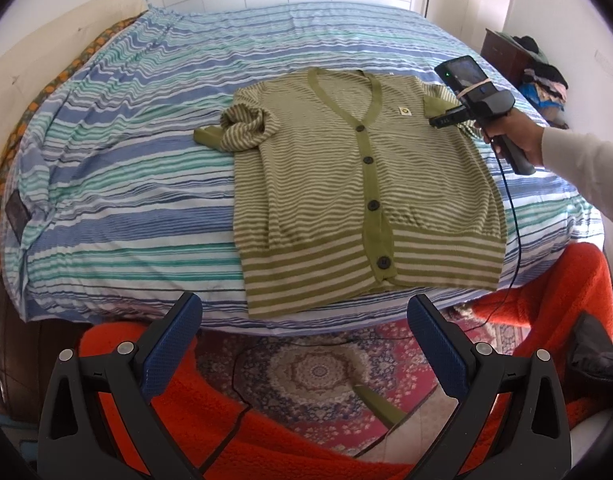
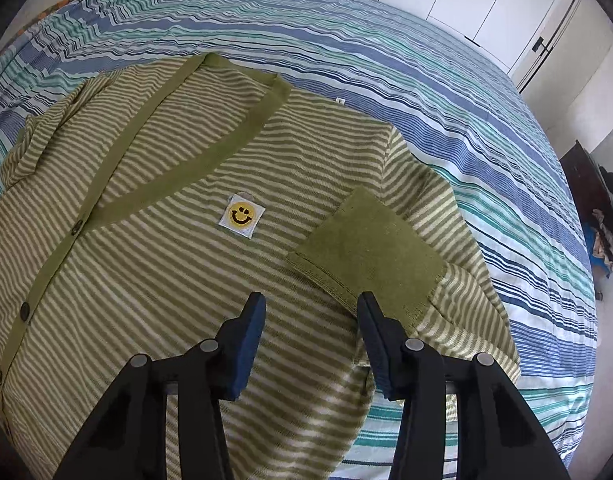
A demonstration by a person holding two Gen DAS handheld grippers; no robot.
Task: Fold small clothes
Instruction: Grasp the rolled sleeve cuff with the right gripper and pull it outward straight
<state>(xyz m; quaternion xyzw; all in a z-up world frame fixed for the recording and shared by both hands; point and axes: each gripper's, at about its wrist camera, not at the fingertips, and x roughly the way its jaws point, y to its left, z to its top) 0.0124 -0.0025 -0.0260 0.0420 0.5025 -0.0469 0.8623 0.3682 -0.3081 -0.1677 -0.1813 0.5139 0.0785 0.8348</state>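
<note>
- Cardigan [image 1: 358, 196], green and cream striped, lies flat and buttoned on the striped bedspread [image 1: 126, 184], its hem toward the bed's near edge.
- On the cardigan's one side, we see a sleeve [image 1: 242, 124] bunched beside the body; on the other, a sleeve is folded over the chest, its plain green cuff [image 2: 370, 248] beside the smiley patch [image 2: 241, 216].
- Our right gripper [image 2: 311, 308] hangs over the cardigan near that cuff, jaws partly apart and holding nothing.
- Our left gripper [image 1: 304, 312] hangs off the cardigan's hem, jaws wide and holding nothing, above a red blanket [image 1: 546, 292].
</note>
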